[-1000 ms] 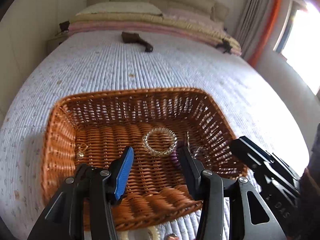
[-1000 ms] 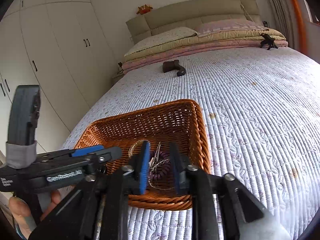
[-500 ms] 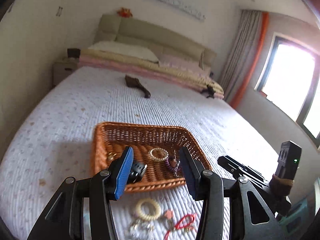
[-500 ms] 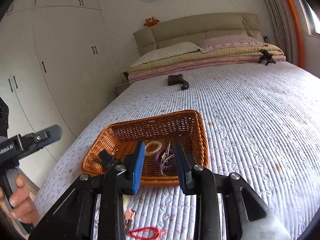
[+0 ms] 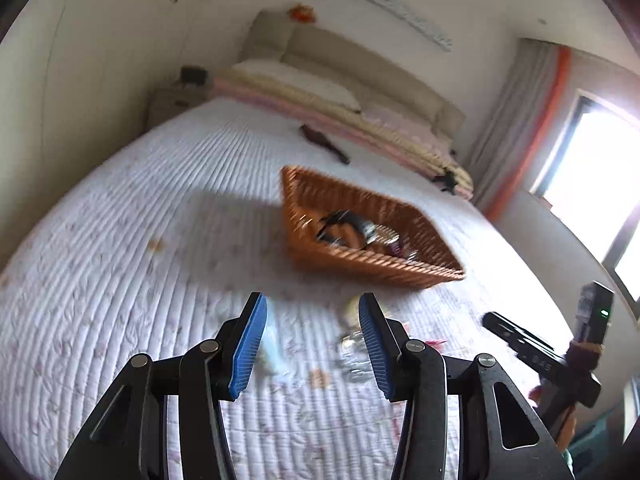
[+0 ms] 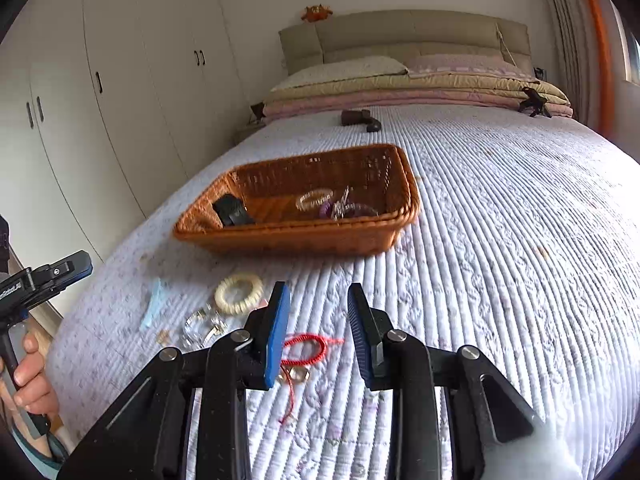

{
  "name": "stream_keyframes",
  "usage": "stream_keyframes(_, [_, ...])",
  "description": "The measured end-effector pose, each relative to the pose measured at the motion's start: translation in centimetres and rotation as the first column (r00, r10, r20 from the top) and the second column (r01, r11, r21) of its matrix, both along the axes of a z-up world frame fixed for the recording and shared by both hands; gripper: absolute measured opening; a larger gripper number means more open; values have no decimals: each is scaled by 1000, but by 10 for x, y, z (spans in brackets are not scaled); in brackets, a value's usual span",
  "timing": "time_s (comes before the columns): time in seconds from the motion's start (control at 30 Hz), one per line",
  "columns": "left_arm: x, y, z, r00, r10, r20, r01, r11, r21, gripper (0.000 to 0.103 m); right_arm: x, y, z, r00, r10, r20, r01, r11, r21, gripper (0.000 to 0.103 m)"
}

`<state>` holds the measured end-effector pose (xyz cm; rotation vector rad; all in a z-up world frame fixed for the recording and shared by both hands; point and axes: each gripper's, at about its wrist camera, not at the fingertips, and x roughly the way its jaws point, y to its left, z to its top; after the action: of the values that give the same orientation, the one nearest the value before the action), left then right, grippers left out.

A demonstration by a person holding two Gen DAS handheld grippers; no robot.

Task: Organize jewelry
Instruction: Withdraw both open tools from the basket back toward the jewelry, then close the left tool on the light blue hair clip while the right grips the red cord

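Red cord bracelet (image 6: 304, 348) between right gripper (image 6: 319, 294) fingers

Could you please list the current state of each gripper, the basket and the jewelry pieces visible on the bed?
left gripper: open, empty, above the quilt.
right gripper: open, empty.
wicker basket: upright on the bed, holding several pieces.
clear bead bracelet: inside the basket.
black item: inside the basket, leaning on its left wall.
cream bracelet: loose on the quilt, outside the basket.
red cord bracelet: loose on the quilt, below the right gripper.
light blue clip: loose on the quilt.
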<state>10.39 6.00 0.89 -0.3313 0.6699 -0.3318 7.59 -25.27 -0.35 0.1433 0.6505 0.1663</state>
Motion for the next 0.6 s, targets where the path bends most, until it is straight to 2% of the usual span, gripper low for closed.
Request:
stream_keyframes(0.23, [24, -2, -42, 995, 21, -101, -21, 1000, 3, 49, 13, -4, -22, 999, 15, -50, -15, 1000, -4, 33])
stream_keyframes(0.43, [34, -9, -49, 992, 13, -125, -10, 1000, 27, 49, 23, -3, -34, 995, 33, -89, -33, 999, 6, 33])
stream_keyframes(0.6, [49, -12, -66, 979, 22, -200, -14, 999, 44, 49, 29, -7, -42, 991, 38, -125, -34, 999, 34, 33])
